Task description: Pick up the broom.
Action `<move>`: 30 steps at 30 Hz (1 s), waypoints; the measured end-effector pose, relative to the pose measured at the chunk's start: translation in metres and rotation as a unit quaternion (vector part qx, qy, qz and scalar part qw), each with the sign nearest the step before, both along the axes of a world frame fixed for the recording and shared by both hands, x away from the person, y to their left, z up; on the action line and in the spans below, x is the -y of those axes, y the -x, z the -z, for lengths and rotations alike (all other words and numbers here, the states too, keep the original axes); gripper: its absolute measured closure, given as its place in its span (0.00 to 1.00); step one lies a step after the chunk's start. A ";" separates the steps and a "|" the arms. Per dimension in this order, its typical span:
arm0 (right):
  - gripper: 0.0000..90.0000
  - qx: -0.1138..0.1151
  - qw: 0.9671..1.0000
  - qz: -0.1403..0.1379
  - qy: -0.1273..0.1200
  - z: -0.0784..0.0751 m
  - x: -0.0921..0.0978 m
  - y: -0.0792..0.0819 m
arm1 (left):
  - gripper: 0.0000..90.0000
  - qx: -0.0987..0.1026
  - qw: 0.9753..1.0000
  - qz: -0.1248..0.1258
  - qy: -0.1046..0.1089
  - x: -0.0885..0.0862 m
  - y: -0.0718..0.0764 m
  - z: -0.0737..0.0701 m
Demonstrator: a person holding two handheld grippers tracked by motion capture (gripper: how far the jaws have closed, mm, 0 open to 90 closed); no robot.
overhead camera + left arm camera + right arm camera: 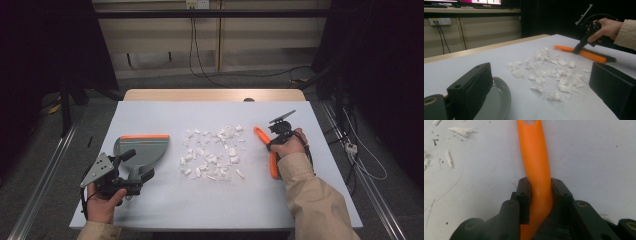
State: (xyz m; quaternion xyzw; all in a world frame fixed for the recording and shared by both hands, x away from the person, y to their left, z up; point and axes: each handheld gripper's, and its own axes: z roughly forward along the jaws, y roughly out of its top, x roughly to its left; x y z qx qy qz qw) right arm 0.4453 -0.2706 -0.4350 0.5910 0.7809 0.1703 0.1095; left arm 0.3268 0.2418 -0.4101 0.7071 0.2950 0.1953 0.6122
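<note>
A pile of white paper scraps [212, 152] lies mid-table. Left of it rests a grey dustpan [142, 150] with an orange lip. My left gripper [136, 166] hovers at the dustpan's near end, open, with its jaws wide apart. In the left gripper view the dustpan's rim [504, 95] curves beside the left jaw, and the scraps [551, 75] lie ahead. An orange hand brush [272, 162] lies right of the scraps. My right gripper [275, 141] is shut on its handle [535, 152], which passes between the two black jaws [540, 192]. The bristles lie flat on the table.
A white sheet [320, 200] covers the table, and a wooden edge [215, 95] shows at the far side. Cables and a power strip [350, 147] lie on the floor to the right. Metal rails [40, 175] run along both sides of the table.
</note>
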 end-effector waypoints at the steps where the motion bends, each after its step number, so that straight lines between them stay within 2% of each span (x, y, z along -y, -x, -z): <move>1: 0.78 -0.001 1.000 -0.002 0.001 0.000 0.000 0.000 | 0.05 -0.001 1.000 -0.001 -0.001 0.000 0.000 0.000; 3: 0.78 0.000 1.000 -0.002 0.006 -0.001 -0.001 0.000 | 0.05 0.000 1.000 -0.005 -0.001 0.000 -0.001 0.000; 5: 0.79 0.006 1.000 -0.015 0.019 -0.001 -0.004 0.001 | 0.05 0.000 1.000 -0.005 0.003 0.000 -0.001 0.000; 6: 0.79 0.011 1.000 -0.015 0.018 -0.001 -0.003 0.002 | 0.05 0.000 1.000 -0.005 0.008 0.000 -0.001 0.000; 9: 0.79 0.016 1.000 -0.020 0.006 -0.001 -0.001 0.004 | 0.05 0.000 1.000 0.000 0.002 0.003 -0.002 0.000; 16: 0.79 0.027 0.999 -0.043 0.000 -0.003 -0.001 0.011 | 0.05 0.000 1.000 0.004 -0.001 0.007 -0.007 0.001; 18: 0.79 0.037 0.998 -0.050 -0.001 -0.004 -0.001 0.013 | 0.05 0.000 1.000 0.005 -0.006 0.008 -0.005 0.001; 22: 0.79 0.060 0.997 -0.047 -0.011 -0.008 0.002 0.019 | 0.05 0.001 1.000 0.005 0.003 0.008 -0.004 0.000; 26: 0.79 0.107 0.993 -0.048 -0.030 -0.019 0.009 0.032 | 0.05 -0.003 1.000 0.009 0.007 0.012 -0.004 -0.003; 28: 0.79 0.142 0.988 -0.046 -0.041 -0.025 0.013 0.041 | 0.05 -0.004 1.000 0.021 0.012 0.018 -0.003 -0.007; 30: 0.79 0.176 0.982 -0.042 -0.055 -0.030 0.018 0.052 | 0.05 -0.005 1.000 0.030 0.007 0.026 -0.001 -0.011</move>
